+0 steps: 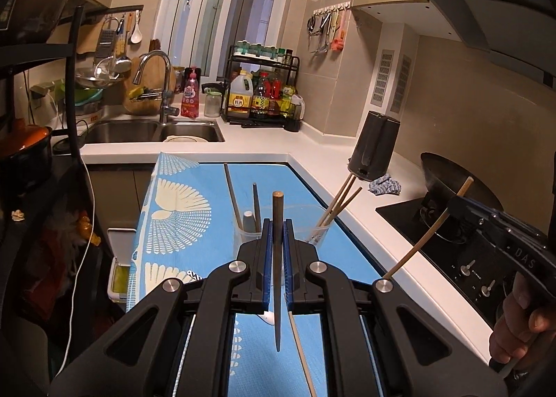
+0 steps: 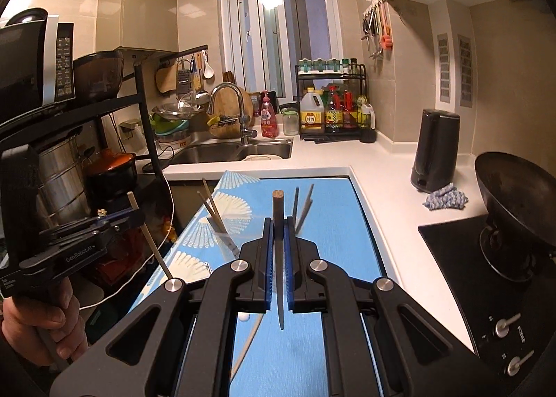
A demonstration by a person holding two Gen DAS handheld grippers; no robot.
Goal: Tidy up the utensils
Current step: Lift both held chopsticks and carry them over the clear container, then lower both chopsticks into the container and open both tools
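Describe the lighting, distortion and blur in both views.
Left wrist view: warm indoor light, fisheye bends the window, dark corners. Right wrist view: same warm light, window straighter, chopsticks beyond the gripper look smeared.

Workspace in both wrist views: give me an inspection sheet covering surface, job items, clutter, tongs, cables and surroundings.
Surface: blue patterned cloth on a table beside the white counter.
Job's things: two clear cups on the cloth hold chopsticks; one dark chopstick in the left tongs, another chopstick in the right; a pale chopstick lies on the cloth.
Clutter: blue rag beside the black kettle.
Tongs: left tongs shut on its chopstick; right tongs likewise; both sticks upright.
Cables: white cable hangs at the left shelf.
Surroundings: sink, bottle rack, wok on the stove.
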